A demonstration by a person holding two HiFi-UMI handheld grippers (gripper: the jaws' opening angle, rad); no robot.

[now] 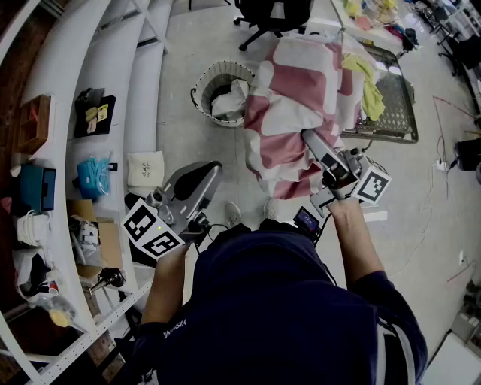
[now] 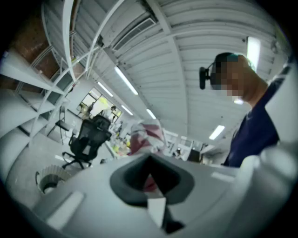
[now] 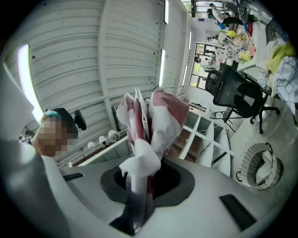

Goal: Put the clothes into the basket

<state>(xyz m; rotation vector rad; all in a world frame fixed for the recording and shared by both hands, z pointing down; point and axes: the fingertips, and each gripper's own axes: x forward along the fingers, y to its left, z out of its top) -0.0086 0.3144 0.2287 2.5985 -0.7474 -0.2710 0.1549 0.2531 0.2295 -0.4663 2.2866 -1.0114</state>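
One crumpled pink-and-white cloth (image 1: 293,105), round ribbed basket (image 1: 201,96)

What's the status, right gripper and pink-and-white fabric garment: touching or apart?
Touching. The right gripper view shows the right gripper with its jaws clamped on a fold of the pink-and-white fabric garment.

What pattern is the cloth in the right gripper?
The cloth has pink-and-white blocks; head view shows best.

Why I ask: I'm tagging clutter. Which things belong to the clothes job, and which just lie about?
Job: pink-and-white cloth, clamped in the right gripper; basket with white cloth inside.
Lying about: office chair; blue bag; teal box.
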